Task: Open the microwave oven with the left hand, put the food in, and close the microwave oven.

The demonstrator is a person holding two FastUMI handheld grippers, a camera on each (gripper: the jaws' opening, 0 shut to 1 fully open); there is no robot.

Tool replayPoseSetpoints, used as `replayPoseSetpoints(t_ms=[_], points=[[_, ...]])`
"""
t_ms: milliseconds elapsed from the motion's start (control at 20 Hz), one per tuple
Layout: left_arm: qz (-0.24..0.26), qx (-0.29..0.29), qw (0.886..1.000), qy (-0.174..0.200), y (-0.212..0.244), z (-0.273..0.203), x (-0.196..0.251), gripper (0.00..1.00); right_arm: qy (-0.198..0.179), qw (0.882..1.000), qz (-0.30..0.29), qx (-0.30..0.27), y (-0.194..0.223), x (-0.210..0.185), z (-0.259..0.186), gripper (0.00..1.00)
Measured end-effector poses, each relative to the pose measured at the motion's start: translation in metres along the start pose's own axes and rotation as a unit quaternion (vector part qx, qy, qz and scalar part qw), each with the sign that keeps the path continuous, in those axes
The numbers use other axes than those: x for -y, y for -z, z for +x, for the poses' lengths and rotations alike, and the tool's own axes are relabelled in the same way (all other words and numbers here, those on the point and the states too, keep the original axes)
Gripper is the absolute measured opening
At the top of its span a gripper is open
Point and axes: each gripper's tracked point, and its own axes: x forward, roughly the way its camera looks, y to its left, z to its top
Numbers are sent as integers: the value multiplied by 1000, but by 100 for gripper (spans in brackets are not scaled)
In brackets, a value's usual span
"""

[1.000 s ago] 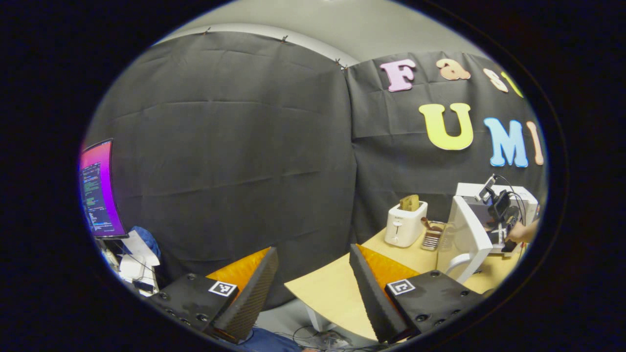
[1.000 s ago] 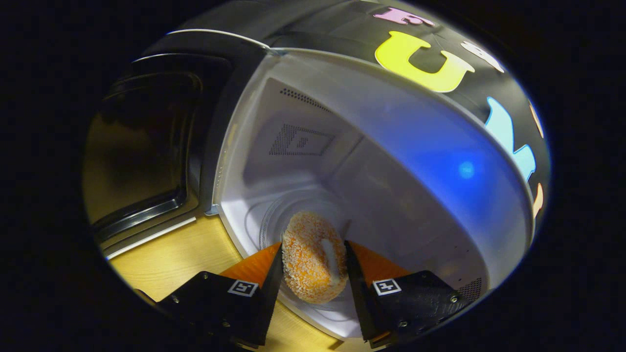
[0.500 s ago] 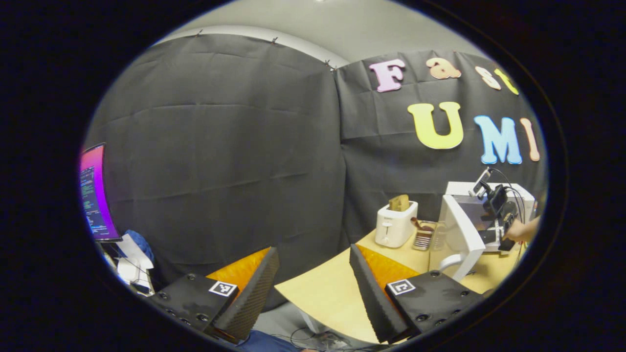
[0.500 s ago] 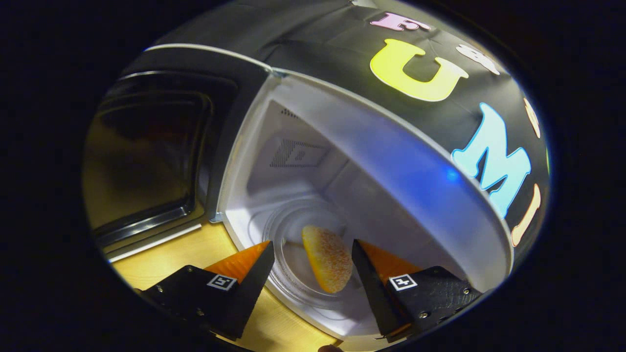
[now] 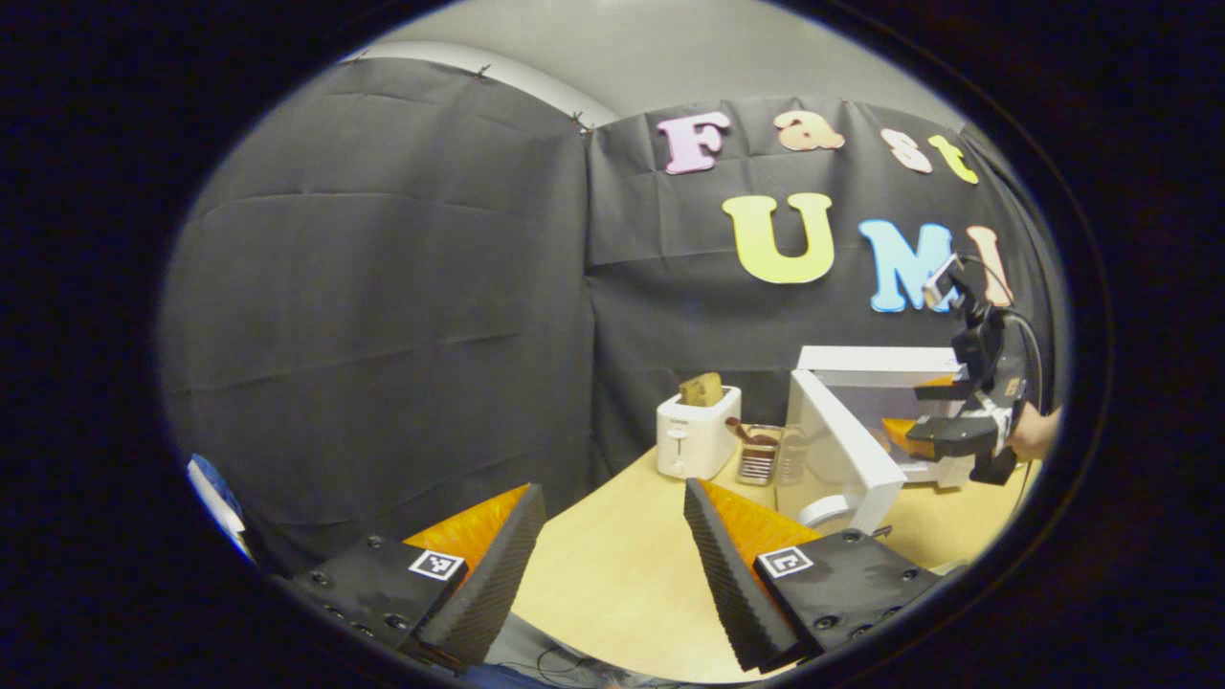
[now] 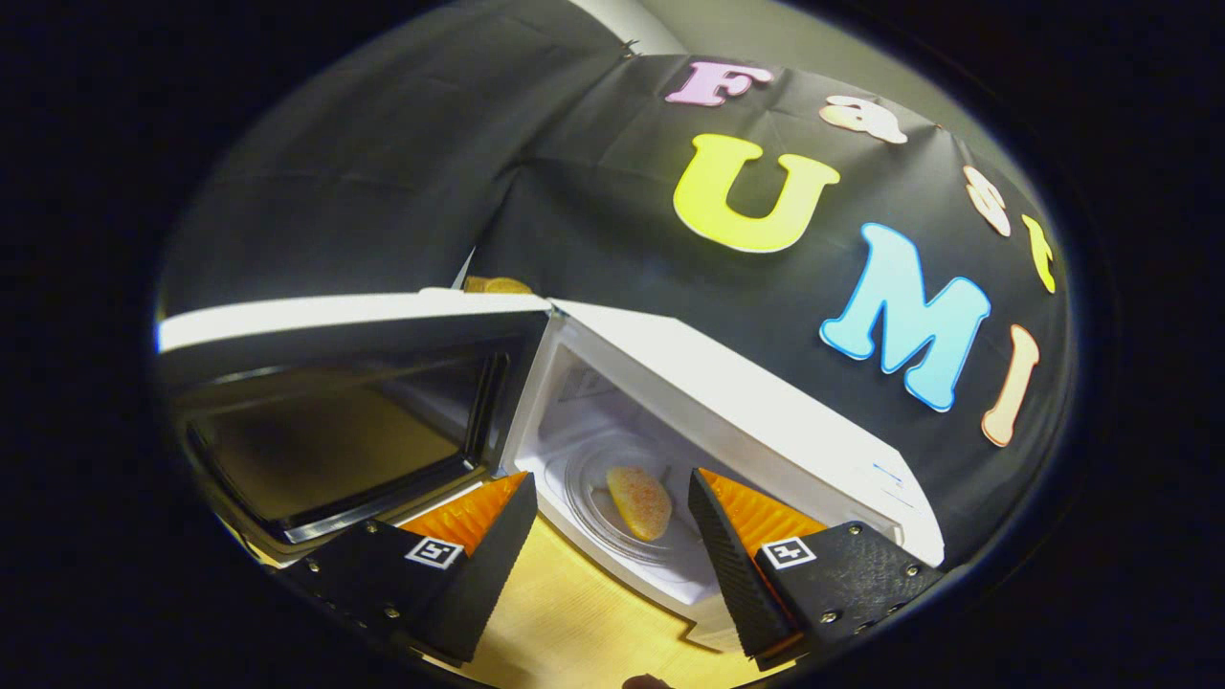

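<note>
One microwave (image 6: 727,402), one piece of food (image 6: 639,500) inside it, one toaster (image 5: 697,433), one small rack (image 5: 761,459), one desk (image 5: 612,574), two tongs (image 5: 612,545) (image 6: 612,545).

Your table (image 5: 612,574) reads as pale wood grain with a smooth, satin top. The microwave (image 6: 727,402) has a glossy white shell, plastic or painted metal, you can't tell which, and its door (image 6: 335,431) carries a dark, shiny, mirror-like window. The turntable (image 6: 593,507) inside looks like clear glass. The food (image 6: 639,500) has a rough, crumbed crust. The toaster (image 5: 697,433) is smooth white, and the wall (image 5: 383,306) behind it is matt, creased cloth.
</note>
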Motion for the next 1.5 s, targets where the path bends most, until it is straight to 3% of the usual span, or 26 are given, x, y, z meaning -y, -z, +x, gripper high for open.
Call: replayPoseSetpoints(t_ms=[350,550,600,700,750,800,900,1000,1150,1500], points=[[-8,-40,997,69,47,44,49,96,91,991,70,68,-50,69,-104,97],[-11,-73,992,106,71,58,73,78,127,986,64,83,-58,105,-148,97],[-9,-79,991,112,74,59,77,70,134,985,73,87,-58,110,-156,97],[2,-89,992,94,81,60,75,30,138,982,95,87,-56,115,-167,97],[-2,-96,990,104,82,52,83,10,145,980,103,90,-54,120,-175,98],[-7,-105,988,113,88,53,94,14,149,978,110,92,-52,124,-181,97],[-13,-109,986,129,89,46,114,12,147,977,120,93,-46,123,-192,97],[0,-113,986,122,94,50,122,8,148,978,120,88,-37,125,-198,97],[-17,-117,980,158,89,38,150,7,137,982,115,69,-19,125,-206,97],[5,-95,976,198,72,39,211,8,159,978,119,59,2,151,-232,97]])
